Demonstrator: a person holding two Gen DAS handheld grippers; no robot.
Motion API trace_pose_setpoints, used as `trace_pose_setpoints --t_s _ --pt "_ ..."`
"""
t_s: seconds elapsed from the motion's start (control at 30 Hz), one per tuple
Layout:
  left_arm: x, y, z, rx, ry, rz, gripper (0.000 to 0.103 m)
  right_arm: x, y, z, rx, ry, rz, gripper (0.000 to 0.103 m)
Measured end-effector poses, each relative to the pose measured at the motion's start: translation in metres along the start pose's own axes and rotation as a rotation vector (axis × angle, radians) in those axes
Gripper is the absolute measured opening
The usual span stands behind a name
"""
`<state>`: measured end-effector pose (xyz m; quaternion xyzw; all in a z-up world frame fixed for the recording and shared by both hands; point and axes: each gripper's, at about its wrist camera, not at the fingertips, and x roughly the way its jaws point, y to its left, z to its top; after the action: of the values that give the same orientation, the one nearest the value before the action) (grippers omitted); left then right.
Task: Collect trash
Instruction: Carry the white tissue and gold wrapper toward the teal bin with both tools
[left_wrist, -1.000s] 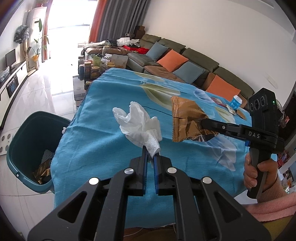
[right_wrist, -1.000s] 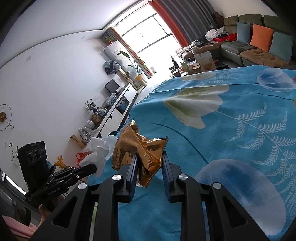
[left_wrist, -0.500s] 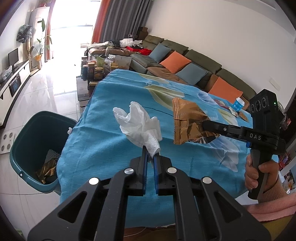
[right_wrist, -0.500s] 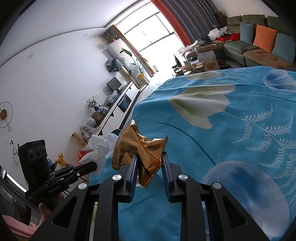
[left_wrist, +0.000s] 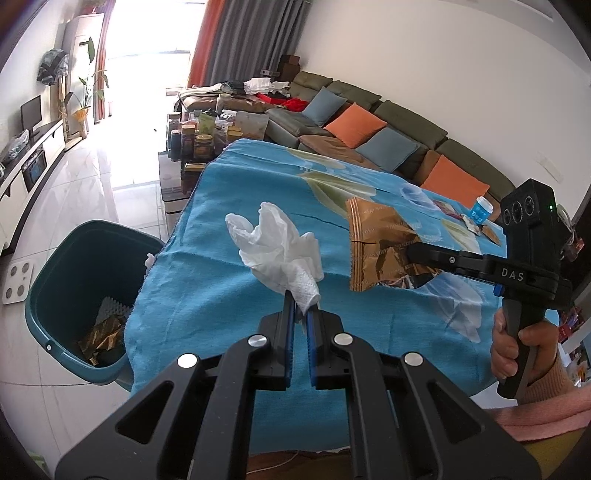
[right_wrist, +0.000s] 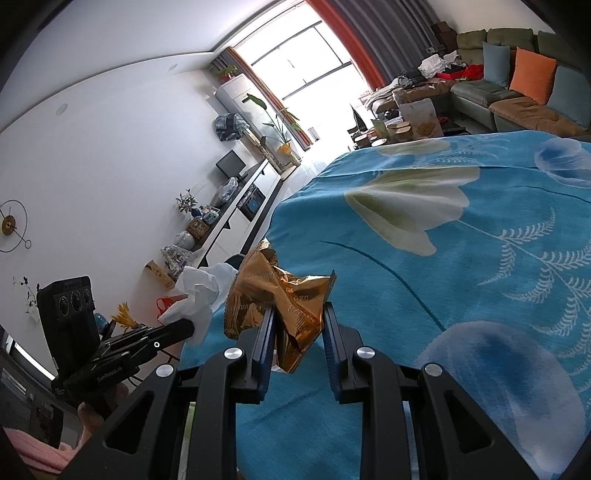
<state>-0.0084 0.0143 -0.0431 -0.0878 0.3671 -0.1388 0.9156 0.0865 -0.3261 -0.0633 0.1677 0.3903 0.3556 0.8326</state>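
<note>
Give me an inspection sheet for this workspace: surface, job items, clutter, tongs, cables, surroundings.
Surface: table under a blue floral cloth, mostly bare near the tongs.
Job's things: white tissue and gold wrapper, both held above the cloth; teal bin on the floor beside the table, gold wrappers already inside.
Clutter: small wrappers and a blue-capped bottle at the far right of the table.
Tongs: left tongs shut on the tissue; right tongs shut on the gold wrapper.
Cables: a thin white cord below the near table edge.
Surroundings: sofa with orange and blue cushions, jar-laden coffee table, TV unit, bright window.
</note>
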Motion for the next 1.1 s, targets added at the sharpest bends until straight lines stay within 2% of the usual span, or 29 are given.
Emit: trace_pose_setpoints --t_s 1.1 --pt "-0.013 0.02 -0.004 -0.027 -0.013 0.037 0.006 0.022 0.014 0.005 -0.033 0.041 0.035 0.023"
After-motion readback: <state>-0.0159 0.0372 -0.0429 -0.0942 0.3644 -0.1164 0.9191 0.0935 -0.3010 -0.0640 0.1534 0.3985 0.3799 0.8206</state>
